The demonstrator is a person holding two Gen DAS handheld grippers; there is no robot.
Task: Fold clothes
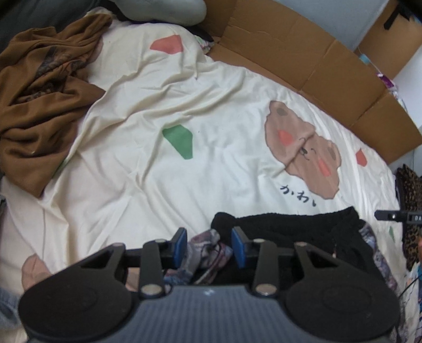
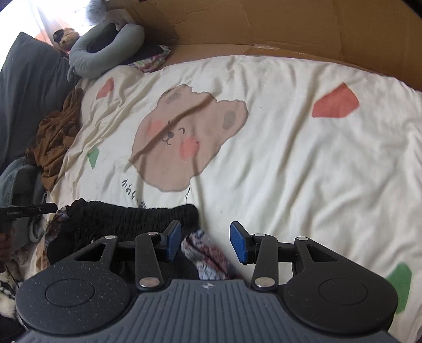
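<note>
A garment with a black gathered waistband (image 1: 290,224) (image 2: 126,213) and grey-purple patterned cloth (image 1: 208,250) (image 2: 208,256) lies at the near edge of a cream bear-print bedsheet (image 1: 184,171) (image 2: 303,171). My left gripper (image 1: 209,237) hovers over its left end. A bunch of the patterned cloth sits between the blue pads (image 1: 180,245), which stand apart. My right gripper (image 2: 205,232) is over the garment's right end. It is open, and a patterned fold lies under the gap, nearer the left pad (image 2: 172,242).
A crumpled brown garment (image 1: 44,105) (image 2: 58,137) lies at the sheet's left side. Flattened cardboard (image 1: 303,52) (image 2: 263,23) lines the far edge of the bed. A grey curved cushion (image 2: 105,52) rests at the far left, and leopard-print cloth (image 1: 411,190) at the right.
</note>
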